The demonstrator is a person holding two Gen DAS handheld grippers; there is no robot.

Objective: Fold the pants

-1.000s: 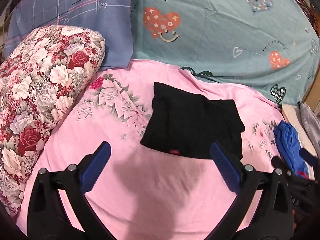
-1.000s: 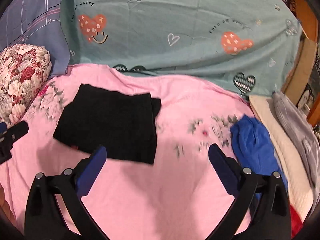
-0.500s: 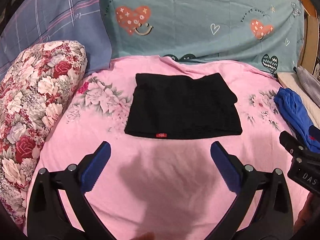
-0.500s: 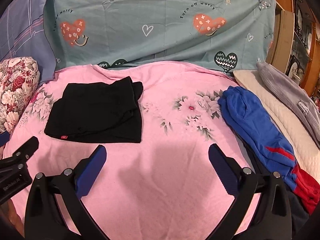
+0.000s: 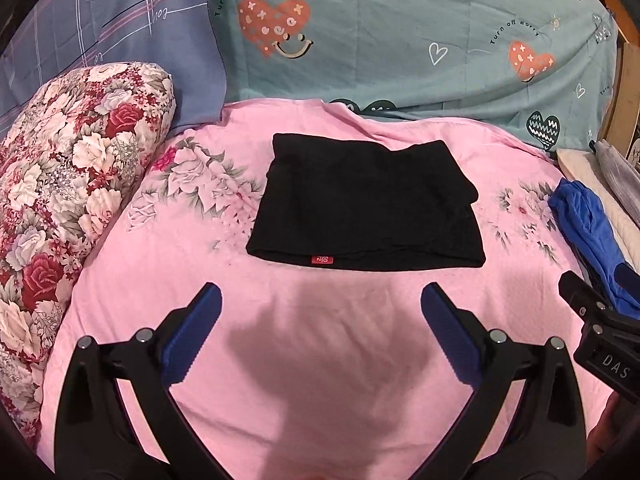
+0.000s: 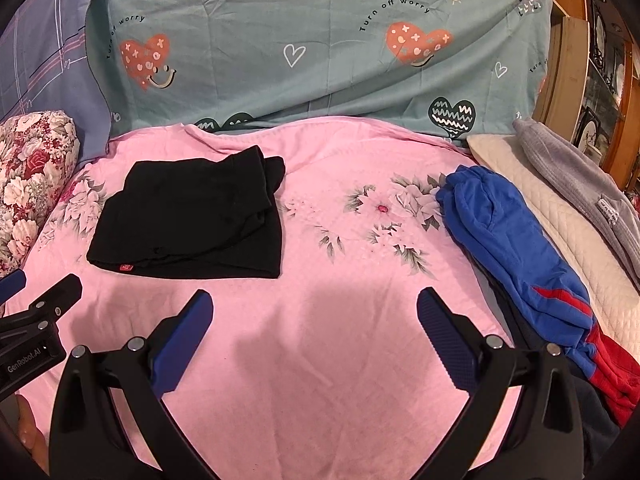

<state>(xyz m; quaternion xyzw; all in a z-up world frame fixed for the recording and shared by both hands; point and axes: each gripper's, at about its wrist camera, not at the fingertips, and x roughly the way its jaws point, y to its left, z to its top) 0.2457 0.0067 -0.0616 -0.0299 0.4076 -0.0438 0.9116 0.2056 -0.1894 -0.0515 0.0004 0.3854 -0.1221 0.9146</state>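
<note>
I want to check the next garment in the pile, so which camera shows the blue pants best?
The right wrist view: the blue pants lie there nearly full length along the pink sheet's right side, red stripes showing at the near end. The left wrist view catches only a bunched part at its right edge, partly behind the right gripper.

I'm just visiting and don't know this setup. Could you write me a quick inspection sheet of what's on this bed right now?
Surface: pink floral sheet, mostly bare in front.
Job's things: black pants lying folded into a flat rectangle, red tag at the near edge.
Clutter: blue garment with red part, grey garment on a cream quilted pad, floral pillow.
Grippers: left gripper and right gripper both open, holding nothing.
Cables: nothing seen.
Surroundings: teal heart-print cloth, purple plaid cloth, wooden furniture.
</note>
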